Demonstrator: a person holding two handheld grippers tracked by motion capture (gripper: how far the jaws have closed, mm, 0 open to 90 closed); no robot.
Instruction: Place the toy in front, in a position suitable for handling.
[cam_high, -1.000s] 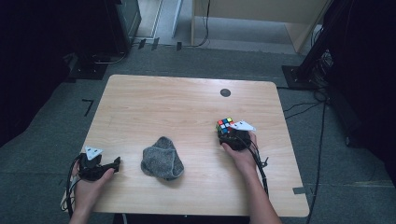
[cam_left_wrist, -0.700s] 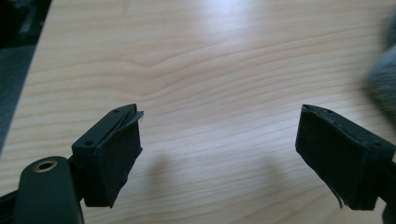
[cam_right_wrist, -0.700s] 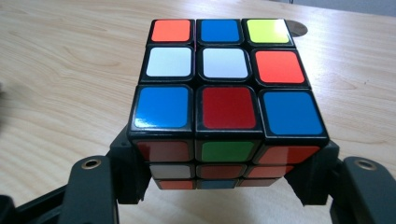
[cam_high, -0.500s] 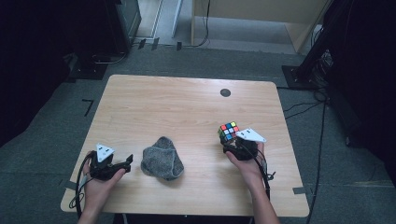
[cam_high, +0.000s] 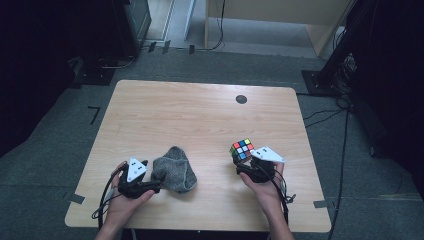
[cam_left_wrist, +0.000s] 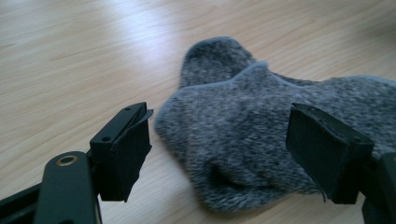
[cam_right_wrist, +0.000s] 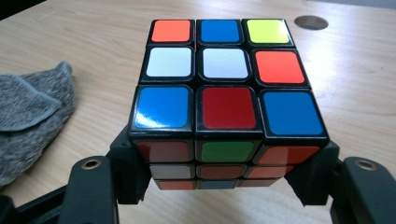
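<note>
L tool (cam_left_wrist: 219, 154) moved in to the gray cloth (cam_left_wrist: 261, 140), jaws wide astride it, prob. next grab. R tool (cam_right_wrist: 224, 186) still clamps cube (cam_right_wrist: 224, 88), now lifted off table (cam_high: 200, 115).

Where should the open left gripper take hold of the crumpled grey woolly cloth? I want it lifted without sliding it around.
Probably the raised fold at the near edge of the crumpled grey woolly cloth, coming from the person's side. That rim bulges off the wooden table and already lies between the jaws of the left gripper, which stand wide apart, so closing there should pinch bunched fabric rather than a flat layer.
</note>
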